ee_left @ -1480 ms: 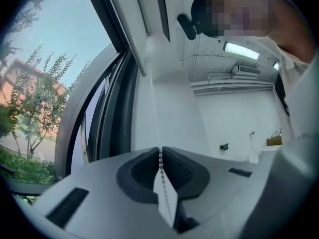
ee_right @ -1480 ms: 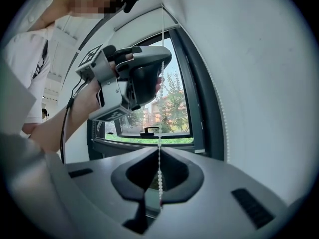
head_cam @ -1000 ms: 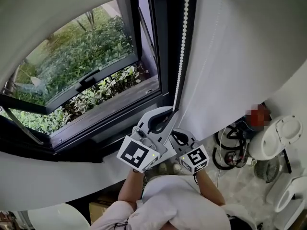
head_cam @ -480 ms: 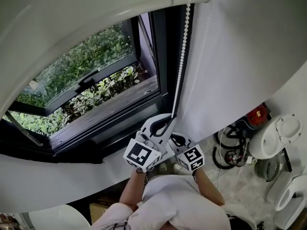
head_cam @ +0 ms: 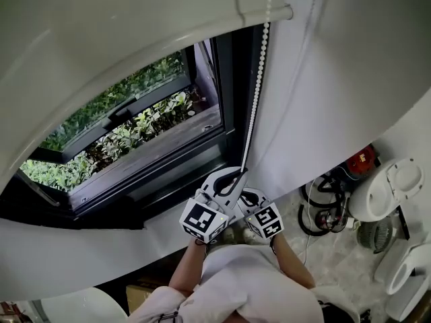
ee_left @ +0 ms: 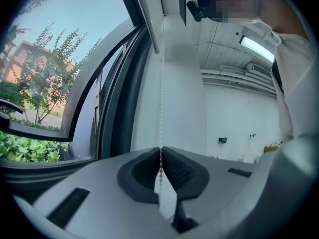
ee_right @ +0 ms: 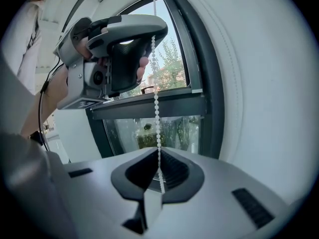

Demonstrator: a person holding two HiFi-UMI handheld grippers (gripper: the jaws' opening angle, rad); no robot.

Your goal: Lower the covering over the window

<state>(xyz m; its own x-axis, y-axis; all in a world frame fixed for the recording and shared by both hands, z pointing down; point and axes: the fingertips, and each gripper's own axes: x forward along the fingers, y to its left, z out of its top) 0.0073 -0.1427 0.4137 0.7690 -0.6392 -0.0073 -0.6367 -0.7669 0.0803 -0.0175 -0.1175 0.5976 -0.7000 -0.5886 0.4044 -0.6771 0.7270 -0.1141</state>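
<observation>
A white roller blind [head_cam: 101,39] covers the upper part of the dark-framed window [head_cam: 135,140]; its bottom bar [head_cam: 259,17] ends near the frame's right post. A white bead chain [head_cam: 254,99] hangs down the post. My left gripper [head_cam: 238,173] is shut on the chain, which runs taut between its pads [ee_left: 160,148] up to the chain [ee_left: 161,83] above. Just below it, my right gripper [head_cam: 250,195] is shut on the same chain [ee_right: 156,103], at its tips [ee_right: 158,152]. The left gripper [ee_right: 117,49] shows above in the right gripper view.
White wall [head_cam: 350,59] lies right of the window. On the floor at the right are coiled black cables [head_cam: 322,210], a red object [head_cam: 362,159] and white fans [head_cam: 390,190]. Green shrubs [head_cam: 114,147] show outside. The person's arms and white shirt [head_cam: 249,288] fill the bottom.
Both grippers have sunk together with the chain. The blind's lower edge has come further down over the glass, so less of the greenery shows.
</observation>
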